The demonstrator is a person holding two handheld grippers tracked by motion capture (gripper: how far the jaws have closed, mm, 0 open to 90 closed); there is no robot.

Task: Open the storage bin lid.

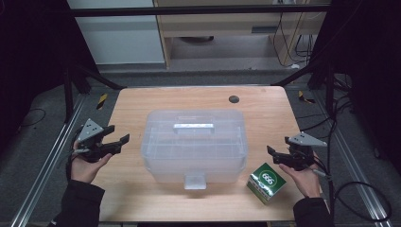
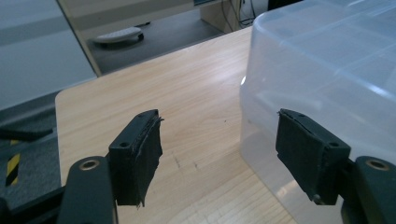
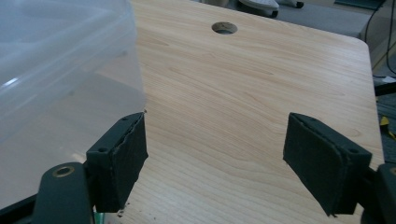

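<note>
A clear plastic storage box (image 1: 195, 142) with a closed lid, a top handle and a front latch stands in the middle of the wooden table (image 1: 142, 101). My left gripper (image 1: 118, 135) hovers open to the left of the box, with nothing between its jaws. In the left gripper view the box (image 2: 327, 70) rises just beyond the right jaw. My right gripper (image 1: 276, 153) hovers open to the right of the box, above a green carton (image 1: 267, 182). In the right gripper view the box (image 3: 60, 65) lies at the left, behind the left jaw, and bare table shows between the jaws.
A round cable hole (image 1: 233, 99) sits at the table's far edge, also seen as the hole (image 3: 224, 28) in the right gripper view. Metal rails run along both sides of the table. Cables trail over the floor at the right.
</note>
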